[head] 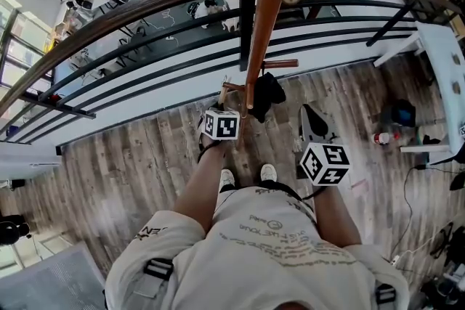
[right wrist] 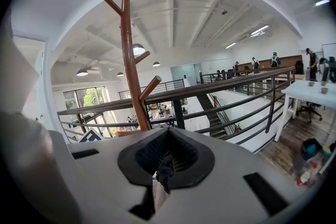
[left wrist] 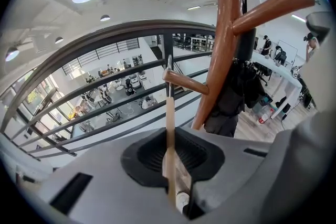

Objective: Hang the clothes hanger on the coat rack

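The brown wooden coat rack (head: pixel 263 18) rises in front of the railing. My left gripper (left wrist: pixel 169 136) is shut on a pale wooden clothes hanger (left wrist: pixel 169 113), held edge-on. The hanger's metal hook (left wrist: pixel 168 64) reaches up to a lower peg (left wrist: pixel 185 83) of the rack; I cannot tell whether it rests on the peg. In the head view the left gripper (head: pixel 220 109) is right beside the pole. My right gripper (right wrist: pixel 164 165) is shut with a scrap of dark cloth (right wrist: pixel 165 169) between its jaws, and it stays to the right of the pole (head: pixel 311 123). A black garment (left wrist: pixel 239 89) hangs on the rack.
A curved metal railing (head: pixel 145 11) runs just behind the rack, with a lower floor beyond it. A white table (head: pixel 443 62) stands at the right, with bags and a bottle (head: pixel 383 136) on the wood floor below. The person's feet (head: pixel 247 176) are close to the rack's base.
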A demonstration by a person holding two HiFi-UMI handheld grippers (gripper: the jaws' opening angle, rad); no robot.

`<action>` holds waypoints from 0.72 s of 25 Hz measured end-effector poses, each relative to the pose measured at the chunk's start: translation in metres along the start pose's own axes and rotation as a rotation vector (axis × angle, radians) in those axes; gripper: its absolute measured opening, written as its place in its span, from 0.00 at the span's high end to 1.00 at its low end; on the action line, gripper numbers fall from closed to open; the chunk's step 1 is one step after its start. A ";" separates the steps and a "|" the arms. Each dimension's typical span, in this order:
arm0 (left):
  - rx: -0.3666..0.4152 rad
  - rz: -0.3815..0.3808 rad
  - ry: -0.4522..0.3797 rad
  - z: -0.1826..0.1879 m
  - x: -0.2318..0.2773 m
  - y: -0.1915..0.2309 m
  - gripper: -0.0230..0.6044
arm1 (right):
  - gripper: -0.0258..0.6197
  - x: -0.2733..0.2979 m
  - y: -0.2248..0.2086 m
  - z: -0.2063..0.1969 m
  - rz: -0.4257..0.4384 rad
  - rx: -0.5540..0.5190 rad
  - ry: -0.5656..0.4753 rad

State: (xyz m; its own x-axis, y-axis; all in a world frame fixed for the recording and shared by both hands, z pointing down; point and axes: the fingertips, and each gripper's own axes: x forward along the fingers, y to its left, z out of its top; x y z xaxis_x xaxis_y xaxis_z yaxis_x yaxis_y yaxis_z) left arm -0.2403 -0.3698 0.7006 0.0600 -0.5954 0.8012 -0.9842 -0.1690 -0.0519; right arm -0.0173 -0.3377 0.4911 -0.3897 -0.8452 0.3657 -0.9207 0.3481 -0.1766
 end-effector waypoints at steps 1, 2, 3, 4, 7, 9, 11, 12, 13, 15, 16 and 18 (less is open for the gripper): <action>0.002 -0.004 0.003 0.000 0.000 -0.002 0.88 | 0.96 0.000 -0.001 0.000 0.000 0.000 0.001; 0.005 -0.006 0.006 -0.001 0.001 -0.004 0.88 | 0.96 -0.001 -0.002 0.000 -0.002 0.000 0.002; 0.010 -0.005 0.009 -0.002 0.002 -0.005 0.88 | 0.96 -0.001 -0.003 -0.001 -0.003 0.001 0.002; 0.015 -0.003 0.012 -0.004 0.003 -0.006 0.88 | 0.96 -0.002 -0.004 -0.001 -0.005 0.002 0.003; 0.028 -0.009 0.023 -0.009 0.005 -0.011 0.88 | 0.96 -0.004 -0.007 -0.004 -0.010 0.006 0.005; 0.037 -0.012 0.032 -0.011 0.007 -0.015 0.88 | 0.96 -0.006 -0.010 -0.005 -0.014 0.009 0.006; 0.046 -0.015 0.039 -0.013 0.009 -0.019 0.88 | 0.96 -0.010 -0.012 -0.004 -0.019 0.008 0.005; 0.051 -0.016 0.042 -0.014 0.010 -0.021 0.88 | 0.96 -0.011 -0.013 -0.005 -0.023 0.008 0.004; 0.057 -0.016 0.047 -0.016 0.011 -0.022 0.88 | 0.96 -0.013 -0.014 -0.006 -0.026 0.009 0.005; 0.072 -0.016 0.058 -0.022 0.012 -0.023 0.88 | 0.96 -0.017 -0.015 -0.009 -0.034 0.015 0.005; 0.081 -0.016 0.061 -0.024 0.012 -0.024 0.88 | 0.96 -0.019 -0.016 -0.011 -0.037 0.017 0.005; 0.095 -0.013 0.062 -0.026 0.012 -0.027 0.88 | 0.96 -0.024 -0.018 -0.011 -0.045 0.018 0.005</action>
State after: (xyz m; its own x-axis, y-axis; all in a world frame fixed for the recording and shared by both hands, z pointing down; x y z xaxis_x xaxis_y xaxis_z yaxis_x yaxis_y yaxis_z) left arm -0.2175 -0.3521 0.7271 0.0593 -0.5435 0.8373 -0.9630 -0.2522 -0.0955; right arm 0.0081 -0.3192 0.4960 -0.3482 -0.8578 0.3781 -0.9367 0.3023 -0.1766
